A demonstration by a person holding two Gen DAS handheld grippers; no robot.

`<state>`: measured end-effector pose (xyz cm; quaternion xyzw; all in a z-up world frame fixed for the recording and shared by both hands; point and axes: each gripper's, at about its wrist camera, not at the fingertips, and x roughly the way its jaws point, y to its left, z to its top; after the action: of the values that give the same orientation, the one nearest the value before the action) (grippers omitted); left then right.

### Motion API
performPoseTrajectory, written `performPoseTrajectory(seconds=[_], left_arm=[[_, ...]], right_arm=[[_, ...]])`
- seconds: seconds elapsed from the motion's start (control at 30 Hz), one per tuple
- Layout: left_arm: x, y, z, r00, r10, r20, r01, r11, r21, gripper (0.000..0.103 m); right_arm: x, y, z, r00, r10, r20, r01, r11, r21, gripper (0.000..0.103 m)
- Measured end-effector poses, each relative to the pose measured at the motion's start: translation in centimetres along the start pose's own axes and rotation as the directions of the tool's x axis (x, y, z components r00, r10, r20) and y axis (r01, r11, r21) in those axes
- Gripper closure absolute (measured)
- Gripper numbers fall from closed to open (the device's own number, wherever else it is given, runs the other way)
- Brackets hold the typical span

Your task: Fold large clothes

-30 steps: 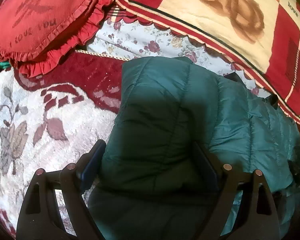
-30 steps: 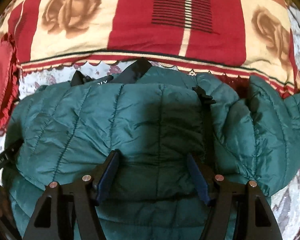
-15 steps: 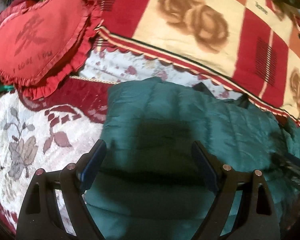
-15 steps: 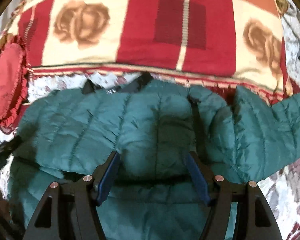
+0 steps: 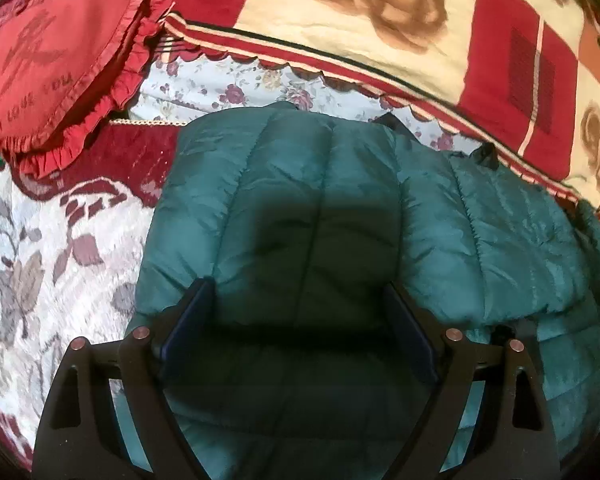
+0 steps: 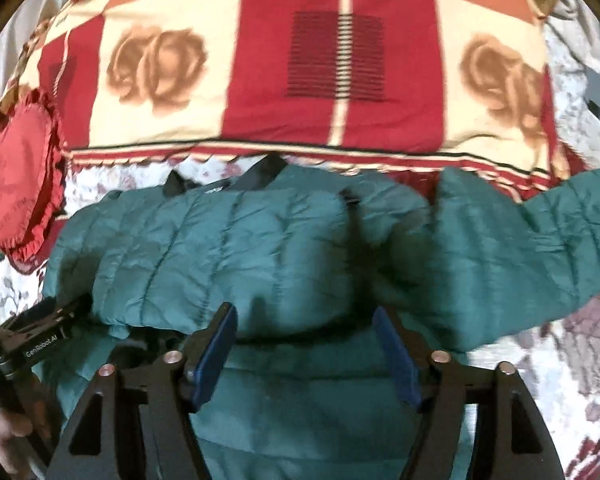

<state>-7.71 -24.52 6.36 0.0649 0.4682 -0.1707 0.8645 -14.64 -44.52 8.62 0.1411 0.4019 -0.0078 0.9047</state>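
A dark green quilted puffer jacket [image 5: 320, 200] lies on the bed, its upper layer doubled over the lower one. My left gripper [image 5: 296, 286] hovers open over the jacket's left end, and the fold's edge runs between its blue pads without being pinched. Over the middle of the jacket [image 6: 260, 240] my right gripper [image 6: 304, 310] has its jaws opening, and the fold edge between them is not pressed either. One sleeve [image 6: 540, 232] stretches out to the right. The left gripper's body [image 6: 32, 340] and a hand [image 6: 4, 440] show at the left edge of the right wrist view.
A red heart-shaped frilled cushion [image 5: 48, 52] sits at the back left. Behind the jacket a thick red and cream rose-patterned blanket [image 6: 340, 60] is bunched up. The bed cover [image 5: 40, 260] is white with a grey and dark red floral pattern.
Both grippers have drawn back from the jacket and risen slightly, so more of the blanket and the right sleeve shows. The jacket's folded layer stays where it lay.
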Motion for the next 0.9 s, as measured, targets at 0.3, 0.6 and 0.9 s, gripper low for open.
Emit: performPoseTrajectory(seconds=[0.3, 0.6, 0.9], left_arm=[[0.2, 0.5, -1.1, 0.999, -0.044, 0.006, 0.044, 0.999, -0.029, 0.014], [0.5, 0.7, -1.2, 0.998, -0.061, -0.001, 0.061, 0.997, -0.038, 0.012], [0.4, 0.7, -1.3, 0.998, -0.062, 0.004, 0.062, 0.997, -0.038, 0.012]], right_arm=[[-2.6, -10.4, 1.6, 0.981, -0.187, 0.059, 0.175, 0.972, 0.159, 0.026], [-4.5, -21.2, 2.1, 0.927, -0.373, 0.038, 0.336, 0.873, 0.354, 0.023], [-5.1, -26.4, 1.5, 0.902, -0.431, 0.020, 0.377, 0.810, 0.450, 0.017]])
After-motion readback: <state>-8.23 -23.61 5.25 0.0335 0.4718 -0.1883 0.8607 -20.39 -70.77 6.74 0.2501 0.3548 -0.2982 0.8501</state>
